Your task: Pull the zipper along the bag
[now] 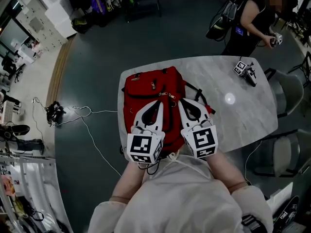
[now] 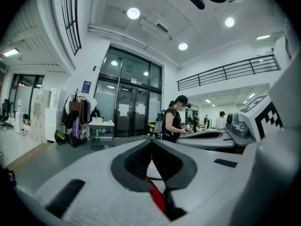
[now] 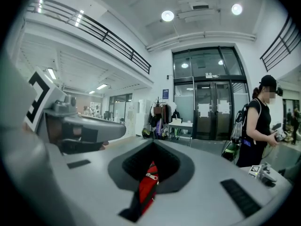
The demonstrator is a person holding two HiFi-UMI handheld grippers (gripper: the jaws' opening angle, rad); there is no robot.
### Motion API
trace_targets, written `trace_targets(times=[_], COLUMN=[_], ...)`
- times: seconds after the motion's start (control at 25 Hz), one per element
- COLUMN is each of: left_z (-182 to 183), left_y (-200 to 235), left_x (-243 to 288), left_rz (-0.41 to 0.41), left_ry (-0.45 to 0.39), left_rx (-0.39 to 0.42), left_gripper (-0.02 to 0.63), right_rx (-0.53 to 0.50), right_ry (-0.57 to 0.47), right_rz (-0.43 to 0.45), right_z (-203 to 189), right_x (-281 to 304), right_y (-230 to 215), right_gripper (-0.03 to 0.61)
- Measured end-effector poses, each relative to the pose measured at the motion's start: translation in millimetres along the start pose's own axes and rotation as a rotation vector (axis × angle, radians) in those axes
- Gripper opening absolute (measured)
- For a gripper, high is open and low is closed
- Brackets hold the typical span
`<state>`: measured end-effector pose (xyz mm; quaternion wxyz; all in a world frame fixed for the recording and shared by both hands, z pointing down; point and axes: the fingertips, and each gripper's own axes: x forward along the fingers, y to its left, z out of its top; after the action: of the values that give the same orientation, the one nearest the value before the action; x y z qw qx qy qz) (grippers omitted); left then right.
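Left hand-held gripper (image 1: pixel 159 102) and right hand-held gripper (image 1: pixel 180 101), both closed and empty, flank the zipper pull (image 1: pixel 168 95) on the bag (image 1: pixel 141 89), probably staging a grasp.

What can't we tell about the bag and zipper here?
Head view: left tongs and right tongs cover the near half of the red backpack; its zipper there is hidden.
Head view: zipper pulls too small to tell which track is open.
Gripper views: only a red sliver shows through each shut pair's hollow; contact with a pull unclear.
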<state>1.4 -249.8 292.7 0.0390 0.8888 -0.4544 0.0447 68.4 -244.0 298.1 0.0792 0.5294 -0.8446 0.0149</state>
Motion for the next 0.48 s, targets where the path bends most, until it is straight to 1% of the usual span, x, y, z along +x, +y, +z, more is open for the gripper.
trace_targets(times=[0.24, 0.48], left_z=[-5.2, -8.7], left_y=[-1.1, 3.0], left_x=[-6.0, -5.6], left_rz=[0.010, 0.029], left_ry=[0.011, -0.007], left_rx=[-0.016, -0.045], left_gripper=[0.020, 0.020], right_rx=[0.007, 0.010], right_ry=[-0.006, -0.016], right_rz=[-0.001, -0.010], right_z=[-3.3, -8.5], right_x=[-5.9, -5.1], right_y=[0.0, -2.0], right_gripper=[0.025, 0.025])
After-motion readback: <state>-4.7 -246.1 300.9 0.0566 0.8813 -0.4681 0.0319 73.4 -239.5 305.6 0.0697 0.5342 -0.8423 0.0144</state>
